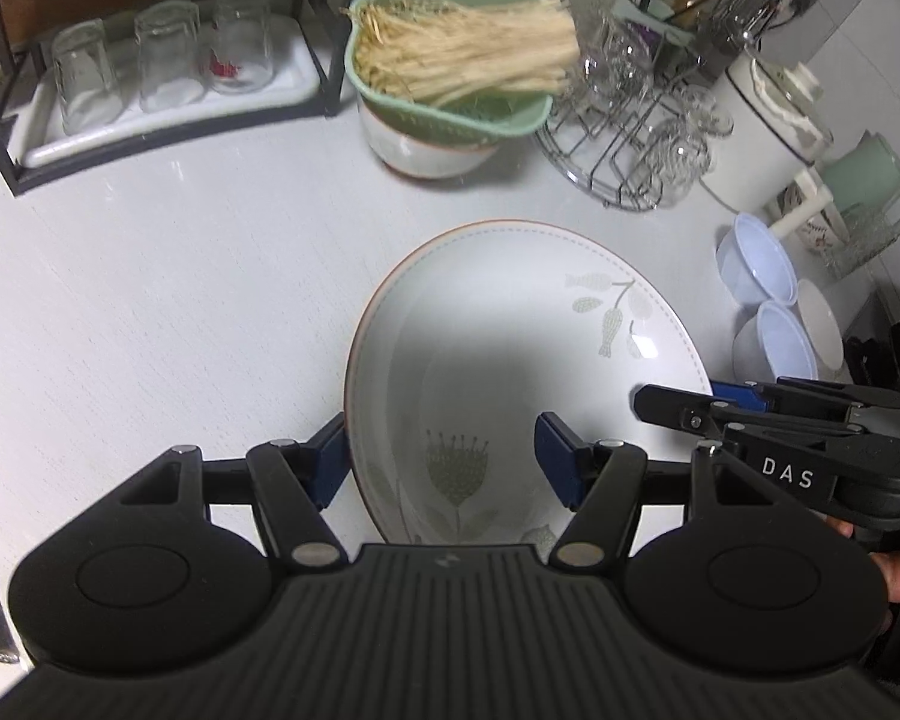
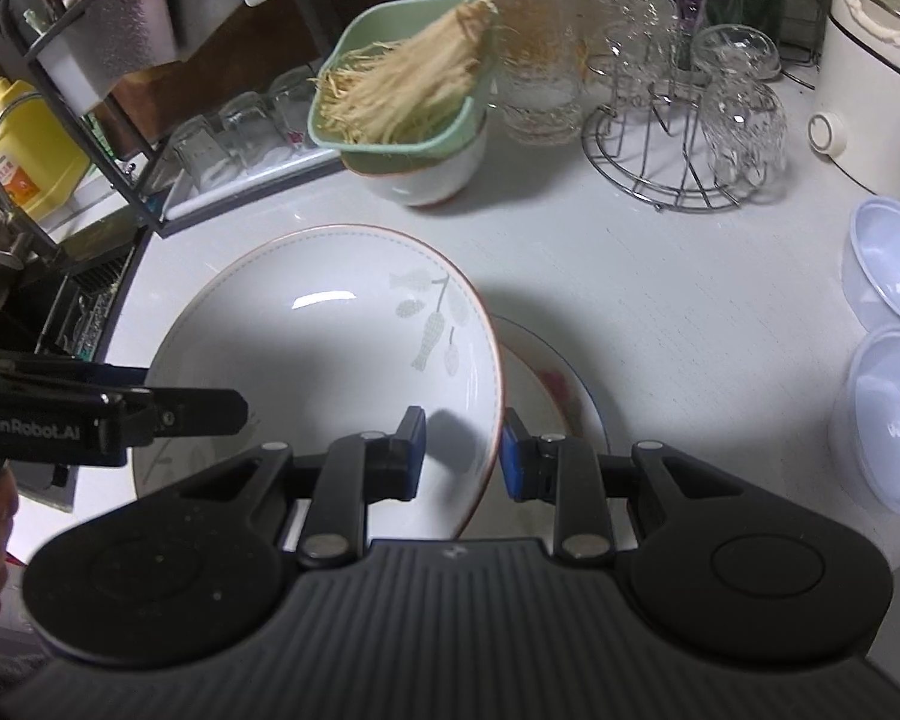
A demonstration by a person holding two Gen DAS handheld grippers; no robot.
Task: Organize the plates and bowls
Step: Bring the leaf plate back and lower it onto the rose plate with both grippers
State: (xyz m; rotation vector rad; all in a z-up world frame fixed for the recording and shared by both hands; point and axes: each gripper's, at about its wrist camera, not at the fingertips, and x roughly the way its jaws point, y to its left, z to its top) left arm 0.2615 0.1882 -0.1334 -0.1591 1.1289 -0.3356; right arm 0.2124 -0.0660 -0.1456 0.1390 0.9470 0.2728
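A large white deep plate (image 1: pixel 510 312) with a grey leaf print and a brown rim is held between both grippers above the white counter. My left gripper (image 1: pixel 444 462) straddles its near-left rim, one blue pad outside and one inside the wall. In the right wrist view my right gripper (image 2: pixel 462 453) is shut on the plate (image 2: pixel 306 348) at its right rim. The left gripper (image 2: pixel 234 411) reaches in from the left. A flatter plate (image 2: pixel 558 396) with a blue rim and a red mark lies on the counter beneath the held plate's right edge.
Two pale plastic bowls (image 2: pixel 888 264) stand at the right. A green colander of pale strands (image 2: pixel 402 90) sits in a white bowl (image 2: pixel 426 174) at the back, beside a wire glass rack (image 2: pixel 678 138). A tray of glasses (image 1: pixel 150 72) stands back left, under a black shelf frame.
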